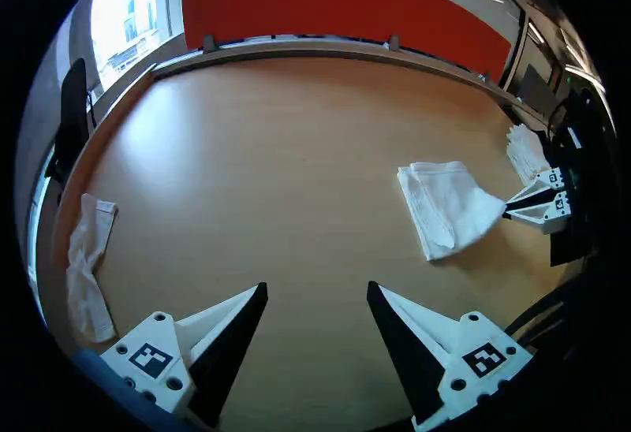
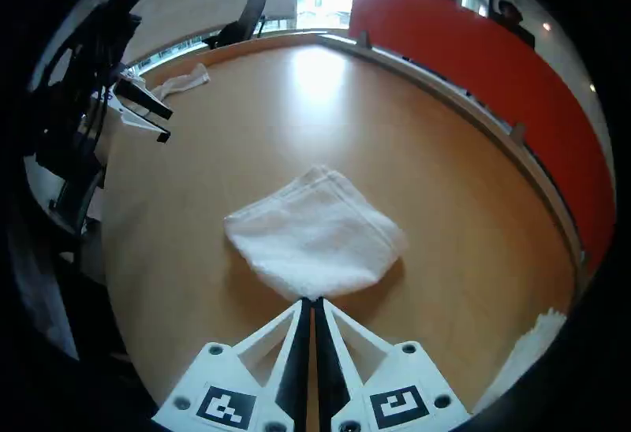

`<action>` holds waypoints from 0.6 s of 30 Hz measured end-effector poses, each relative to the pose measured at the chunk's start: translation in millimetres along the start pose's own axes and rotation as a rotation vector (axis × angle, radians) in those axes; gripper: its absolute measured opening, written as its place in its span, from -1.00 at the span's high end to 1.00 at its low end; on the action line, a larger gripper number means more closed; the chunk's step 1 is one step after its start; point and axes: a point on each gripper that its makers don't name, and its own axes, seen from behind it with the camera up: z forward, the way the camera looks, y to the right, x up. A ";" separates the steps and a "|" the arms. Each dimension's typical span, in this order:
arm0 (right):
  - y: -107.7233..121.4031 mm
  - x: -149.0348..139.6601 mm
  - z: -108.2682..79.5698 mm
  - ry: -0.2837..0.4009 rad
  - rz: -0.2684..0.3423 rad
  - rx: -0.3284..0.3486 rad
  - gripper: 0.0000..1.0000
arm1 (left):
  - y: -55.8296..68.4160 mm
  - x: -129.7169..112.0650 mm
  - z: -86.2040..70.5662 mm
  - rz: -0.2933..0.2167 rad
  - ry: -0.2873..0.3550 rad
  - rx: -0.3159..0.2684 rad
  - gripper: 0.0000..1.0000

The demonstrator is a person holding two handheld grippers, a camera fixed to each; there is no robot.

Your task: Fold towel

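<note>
Wooden worktop, red panel along its far edge, bright window beyond (a spare cloth lies at the worktop's edge). Your left hand-held gripper hovers over bare wood, fingers spread wide, holding nothing. Your right hand-held gripper points low at the folded towel, fingers pressed nearly together, pinching its near corner.

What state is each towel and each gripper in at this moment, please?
folded towel: folded, flat on the table, near corner pinched.
loose towel: unfolded, rumpled at the table edge.
left gripper: open, holding nothing.
right gripper: shut on the folded towel's corner.
</note>
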 end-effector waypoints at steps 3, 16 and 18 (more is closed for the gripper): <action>4.1 15.2 -5.0 0.027 -0.013 -0.010 0.92 | 0.7 2.1 -1.3 0.000 0.006 -0.001 -0.87; 24.7 82.4 -36.2 0.154 -0.061 -0.066 0.92 | 2.4 11.0 -4.6 -0.004 0.027 -0.001 -0.87; 28.0 90.9 -41.6 0.170 -0.064 -0.074 0.92 | 2.9 12.5 -4.9 -0.003 0.030 -0.002 -0.87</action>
